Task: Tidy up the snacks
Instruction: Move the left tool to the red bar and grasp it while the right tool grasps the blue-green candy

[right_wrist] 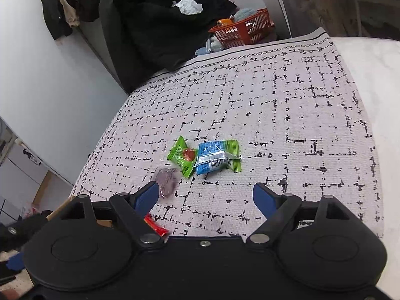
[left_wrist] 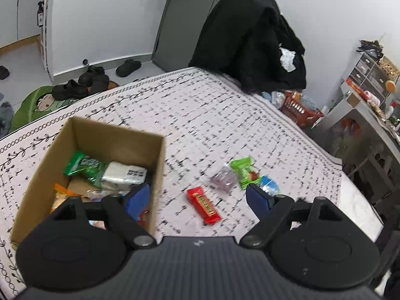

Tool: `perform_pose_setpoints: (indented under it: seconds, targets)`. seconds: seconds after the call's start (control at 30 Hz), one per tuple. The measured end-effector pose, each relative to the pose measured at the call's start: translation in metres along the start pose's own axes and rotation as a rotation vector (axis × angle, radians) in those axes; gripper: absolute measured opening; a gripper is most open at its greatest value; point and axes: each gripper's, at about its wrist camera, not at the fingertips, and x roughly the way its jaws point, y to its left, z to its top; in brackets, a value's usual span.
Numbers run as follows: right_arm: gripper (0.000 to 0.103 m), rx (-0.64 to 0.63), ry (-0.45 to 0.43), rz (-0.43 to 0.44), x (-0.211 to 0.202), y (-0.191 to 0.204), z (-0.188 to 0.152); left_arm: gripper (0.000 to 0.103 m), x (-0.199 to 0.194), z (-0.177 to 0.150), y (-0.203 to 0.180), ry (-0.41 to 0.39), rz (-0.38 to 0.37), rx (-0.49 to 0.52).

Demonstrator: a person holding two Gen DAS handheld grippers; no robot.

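A cardboard box (left_wrist: 82,135) stands on the patterned tablecloth (left_wrist: 200,115) at the left and holds several snacks, among them a green bag (left_wrist: 83,166) and a white pack (left_wrist: 123,175). To its right lie a red bar (left_wrist: 203,205), a clear purple packet (left_wrist: 223,180), a green packet (left_wrist: 243,172) and a blue packet (left_wrist: 268,183). My left gripper (left_wrist: 197,197) hangs open and empty over the red bar, its left finger above the box's right side. In the right wrist view, my right gripper (right_wrist: 206,193) is open, still widening, with nothing between its fingers. It is just short of the green packet (right_wrist: 182,156), blue packet (right_wrist: 216,157) and purple packet (right_wrist: 167,181).
A black coat (left_wrist: 250,40) drapes a chair at the table's far edge. An orange basket (right_wrist: 243,28) sits on the floor beyond it. Shelves with clutter (left_wrist: 370,80) stand at the right. Shoes (left_wrist: 82,82) lie on the floor. The cloth ends at bare white tabletop (right_wrist: 375,100).
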Motion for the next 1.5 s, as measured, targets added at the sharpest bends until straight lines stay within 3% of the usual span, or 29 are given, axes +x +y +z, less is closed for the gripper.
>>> perform_pose_setpoints:
  seconds: [0.17,0.4,0.73,1.0,1.23,1.37,1.5]
  targets:
    - [0.082,0.015,0.011,0.026,0.009,-0.005,0.002,0.083,0.011,-0.001,-0.017,0.006,0.002,0.029]
    - [0.082,0.030,0.032,0.036,0.022,-0.015,0.007,0.078,0.040,-0.005,-0.023,0.063,0.030,-0.038]
    - [0.079,0.001,0.024,0.035,0.048,-0.023,0.014,0.046,0.087,-0.010,-0.026,0.152,0.072,-0.136]
    - [0.080,-0.058,0.011,0.041,0.063,-0.017,0.013,0.040,0.122,-0.024,-0.019,0.224,0.116,-0.184]
    - [0.079,-0.111,-0.012,0.031,0.071,-0.012,0.011,0.035,0.140,-0.030,-0.013,0.237,0.144,-0.217]
    - [0.073,-0.142,-0.017,0.022,0.074,-0.008,0.009,0.025,0.144,-0.029,-0.015,0.227,0.154,-0.222]
    - [0.053,-0.177,-0.022,-0.003,0.077,-0.003,0.008,0.021,0.144,-0.029,-0.014,0.215,0.160,-0.246]
